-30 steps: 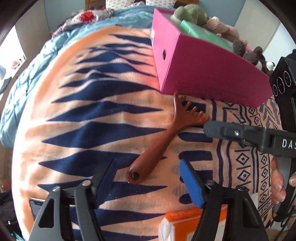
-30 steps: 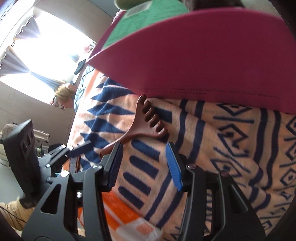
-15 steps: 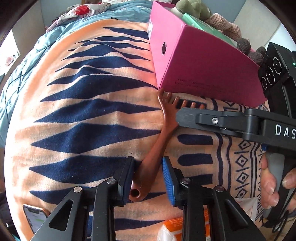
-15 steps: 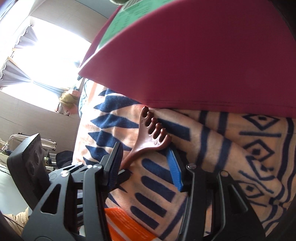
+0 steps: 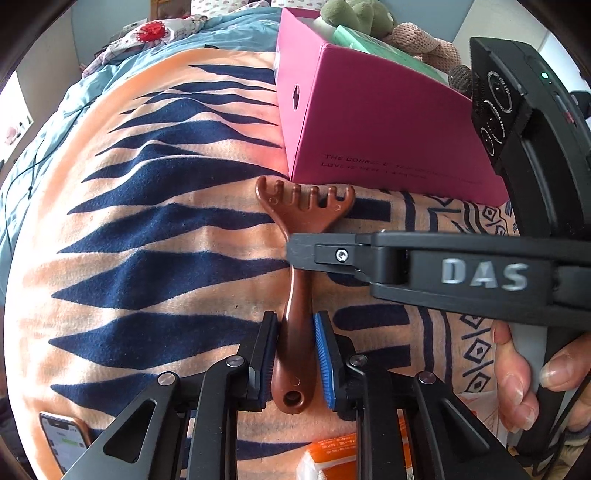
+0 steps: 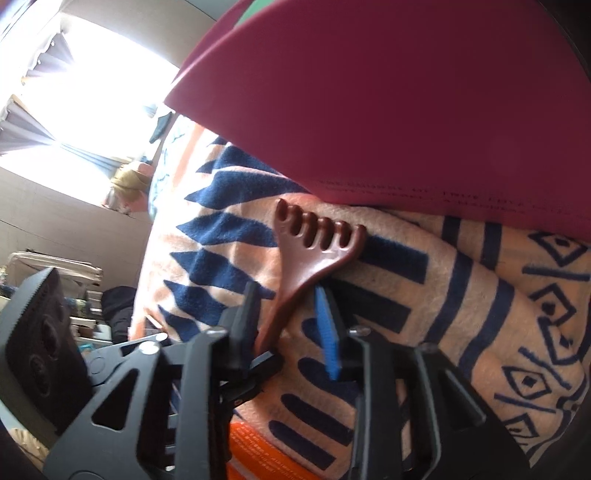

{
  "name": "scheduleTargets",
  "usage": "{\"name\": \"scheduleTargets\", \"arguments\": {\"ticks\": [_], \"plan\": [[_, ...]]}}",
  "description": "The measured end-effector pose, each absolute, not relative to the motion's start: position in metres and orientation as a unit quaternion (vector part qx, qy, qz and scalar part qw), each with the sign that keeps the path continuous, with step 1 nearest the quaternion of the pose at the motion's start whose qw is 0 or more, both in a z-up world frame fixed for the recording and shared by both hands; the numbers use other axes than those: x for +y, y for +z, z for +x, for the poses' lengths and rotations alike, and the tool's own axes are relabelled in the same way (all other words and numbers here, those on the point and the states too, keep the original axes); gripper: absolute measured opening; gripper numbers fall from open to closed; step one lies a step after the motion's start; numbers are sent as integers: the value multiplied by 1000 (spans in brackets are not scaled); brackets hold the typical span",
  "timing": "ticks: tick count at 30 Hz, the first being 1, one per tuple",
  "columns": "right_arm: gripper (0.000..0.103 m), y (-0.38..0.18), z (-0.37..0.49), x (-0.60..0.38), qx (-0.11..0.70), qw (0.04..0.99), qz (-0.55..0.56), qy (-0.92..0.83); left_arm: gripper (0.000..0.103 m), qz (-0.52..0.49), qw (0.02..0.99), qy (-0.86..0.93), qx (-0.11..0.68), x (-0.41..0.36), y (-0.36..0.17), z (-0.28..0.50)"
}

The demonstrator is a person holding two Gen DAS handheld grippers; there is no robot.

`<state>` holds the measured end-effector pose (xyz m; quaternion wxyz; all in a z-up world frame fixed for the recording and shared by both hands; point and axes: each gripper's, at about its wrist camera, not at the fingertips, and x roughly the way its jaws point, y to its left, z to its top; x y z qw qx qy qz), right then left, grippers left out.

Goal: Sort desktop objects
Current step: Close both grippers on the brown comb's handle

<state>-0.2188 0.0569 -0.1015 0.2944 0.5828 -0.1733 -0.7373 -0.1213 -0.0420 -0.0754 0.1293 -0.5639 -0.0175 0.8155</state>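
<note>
A brown comb-like scratcher (image 5: 295, 332) lies on the patterned blanket (image 5: 155, 236), its toothed head touching the pink box (image 5: 388, 129). My left gripper (image 5: 295, 325) is shut on its handle. My right gripper (image 6: 286, 299) straddles the scratcher's neck (image 6: 291, 295) with its jaws closing in; the left jaw touches it, the blue pad (image 6: 327, 332) stands slightly off. In the left wrist view the right gripper's finger (image 5: 332, 254) crosses over the scratcher's neck.
The pink box (image 6: 406, 103) holds a green packet (image 5: 380, 48) and plush toys (image 5: 354, 14). An orange packet (image 5: 332, 458) lies at the near edge. A phone (image 5: 64, 443) lies at the lower left. A hand (image 5: 524, 373) holds the right gripper.
My left gripper moved forward and shut on the scratcher's handle. My right gripper moved in over the neck and its jaws narrowed. The scratcher turned straighter.
</note>
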Motion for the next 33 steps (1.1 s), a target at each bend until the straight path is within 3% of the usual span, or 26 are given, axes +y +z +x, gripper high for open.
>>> {"name": "scheduleTargets", "arguments": {"ticks": [16,19,20,23,24,26,33], "plan": [[19,-104,-218,40,-147,285,588,-742,20,-564,133,814,-50,-43,-69,-115],[11,-103,-216,41,-159,292,587,-738,20,-564,134,813,-57,-42,-67,-114],[3,-102,-215,41,-161,296,584,-738,20,-564,134,813,-59,-42,-66,-113],[2,-97,-212,40,-153,304,581,-740,19,-563,136,813,-64,-41,-64,-111],[4,-97,-211,40,-151,303,582,-739,19,-564,136,812,-63,-41,-64,-111],[17,-100,-213,41,-149,290,588,-740,19,-567,137,810,-62,-39,-65,-109],[25,-102,-216,30,-131,281,595,-742,19,-568,136,810,-61,-34,-64,-106]]}}
